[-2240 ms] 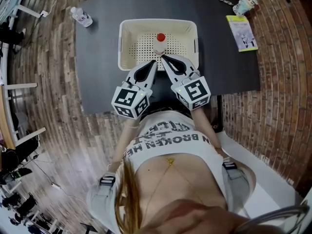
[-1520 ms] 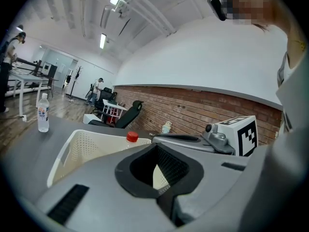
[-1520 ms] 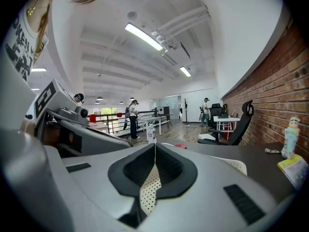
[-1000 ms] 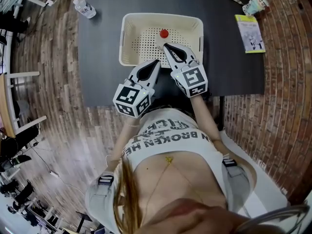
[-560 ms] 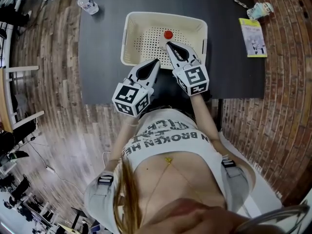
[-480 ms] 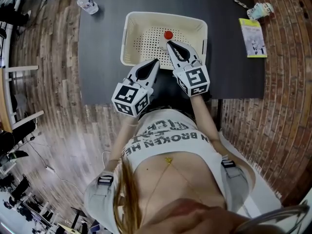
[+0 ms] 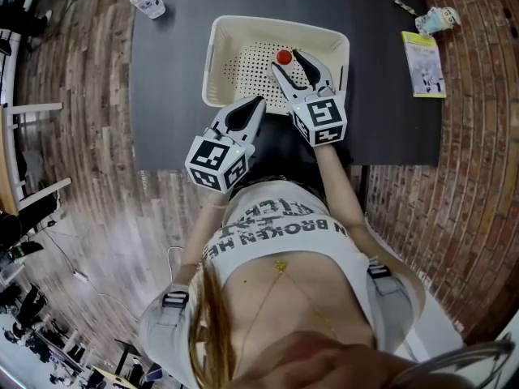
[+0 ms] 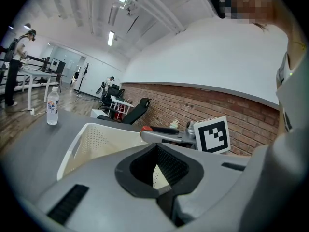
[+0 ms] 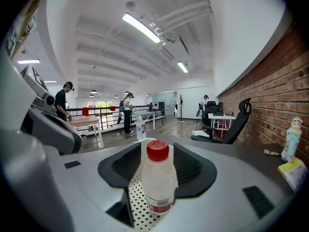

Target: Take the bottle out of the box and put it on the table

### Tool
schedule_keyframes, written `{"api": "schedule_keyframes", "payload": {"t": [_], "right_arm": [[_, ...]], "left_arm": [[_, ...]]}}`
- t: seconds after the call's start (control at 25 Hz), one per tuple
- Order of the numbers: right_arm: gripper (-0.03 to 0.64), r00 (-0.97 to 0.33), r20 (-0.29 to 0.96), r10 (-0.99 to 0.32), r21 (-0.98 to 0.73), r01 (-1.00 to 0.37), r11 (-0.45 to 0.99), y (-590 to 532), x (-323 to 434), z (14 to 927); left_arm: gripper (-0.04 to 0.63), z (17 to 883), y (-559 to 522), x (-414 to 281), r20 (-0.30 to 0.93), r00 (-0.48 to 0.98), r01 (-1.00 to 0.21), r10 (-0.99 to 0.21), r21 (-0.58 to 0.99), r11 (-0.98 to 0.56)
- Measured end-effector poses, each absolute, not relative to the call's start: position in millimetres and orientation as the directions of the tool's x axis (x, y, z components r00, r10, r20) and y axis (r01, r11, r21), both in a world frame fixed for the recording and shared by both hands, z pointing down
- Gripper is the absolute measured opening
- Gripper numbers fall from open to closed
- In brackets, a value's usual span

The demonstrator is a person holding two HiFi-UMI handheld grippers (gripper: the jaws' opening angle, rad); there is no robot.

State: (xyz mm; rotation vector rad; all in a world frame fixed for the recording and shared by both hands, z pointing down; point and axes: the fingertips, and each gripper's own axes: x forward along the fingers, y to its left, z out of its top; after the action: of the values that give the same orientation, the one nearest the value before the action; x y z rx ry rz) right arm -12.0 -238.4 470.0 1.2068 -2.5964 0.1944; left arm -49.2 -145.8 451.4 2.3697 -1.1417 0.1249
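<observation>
A clear bottle with a red cap [image 7: 284,57] stands upright in the cream perforated box [image 7: 219,55] on the dark table [image 7: 166,104]. My right gripper [image 7: 286,61] reaches over the box's near rim. Its jaws have just been opening and now stand wide on either side of the bottle [image 9: 158,178], with the pads not pressing on it. My left gripper [image 7: 258,101] hovers at the box's near left rim with its jaws together and nothing in them. In the left gripper view the box [image 8: 91,139] lies ahead and the right gripper [image 8: 166,134] crosses above it.
A second water bottle [image 7: 146,1] stands at the table's far left corner. A yellow-green booklet [image 7: 422,53] and a small figurine [image 7: 434,19] lie at the far right. Brick floor surrounds the table. People stand at railings and desks far back in the room.
The right gripper has moved forward over the box's rim to the bottle, and its jaws have gone from shut to wide apart around it. The left gripper has stayed put.
</observation>
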Motion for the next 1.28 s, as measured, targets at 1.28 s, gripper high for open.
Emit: {"api": "schedule_keyframes", "payload": {"t": [1.28], "right_arm": [[0.156,-0.609,0.297,-0.736,0.000,-0.770,0.637,-247,-14,485]], "left_arm": [[0.002,457,-141,-44,0.302,0.654,-0.748,-0.693,0.396,-0.533]]}}
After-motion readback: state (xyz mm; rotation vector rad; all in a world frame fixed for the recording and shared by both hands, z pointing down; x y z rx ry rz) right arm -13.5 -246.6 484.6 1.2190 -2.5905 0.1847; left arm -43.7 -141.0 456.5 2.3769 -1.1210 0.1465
